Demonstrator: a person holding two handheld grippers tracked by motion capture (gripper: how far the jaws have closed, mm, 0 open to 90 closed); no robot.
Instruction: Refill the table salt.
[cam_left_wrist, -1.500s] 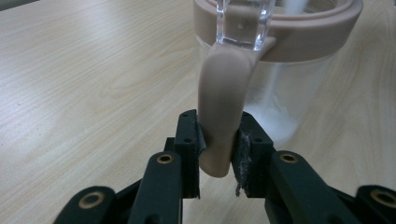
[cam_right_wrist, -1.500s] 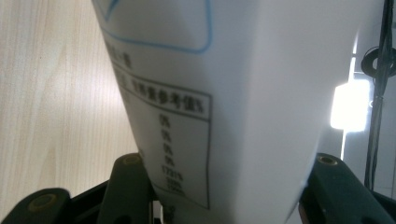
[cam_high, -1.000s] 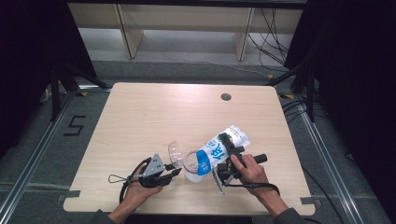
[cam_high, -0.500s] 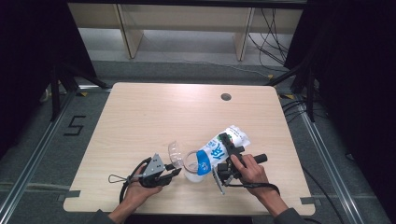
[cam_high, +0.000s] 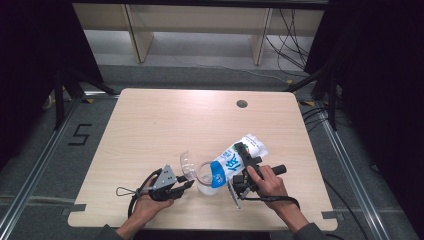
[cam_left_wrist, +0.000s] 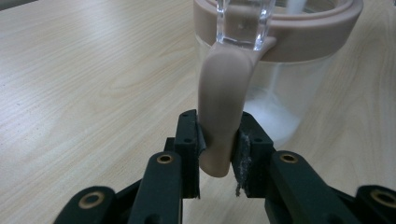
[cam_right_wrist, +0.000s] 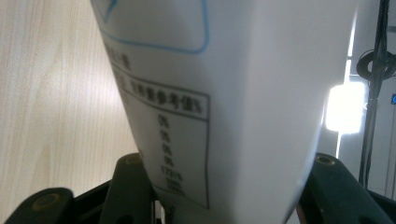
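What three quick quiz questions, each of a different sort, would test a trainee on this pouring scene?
1. True or false: the left gripper is clamped on the jar handle.
2. What does the right gripper hold? A) a spoon B) a bag C) a lid
3. Fill in: the bag is tilted with its lower end over the ____.

Key: 1 true. 2 B. 3 jar.
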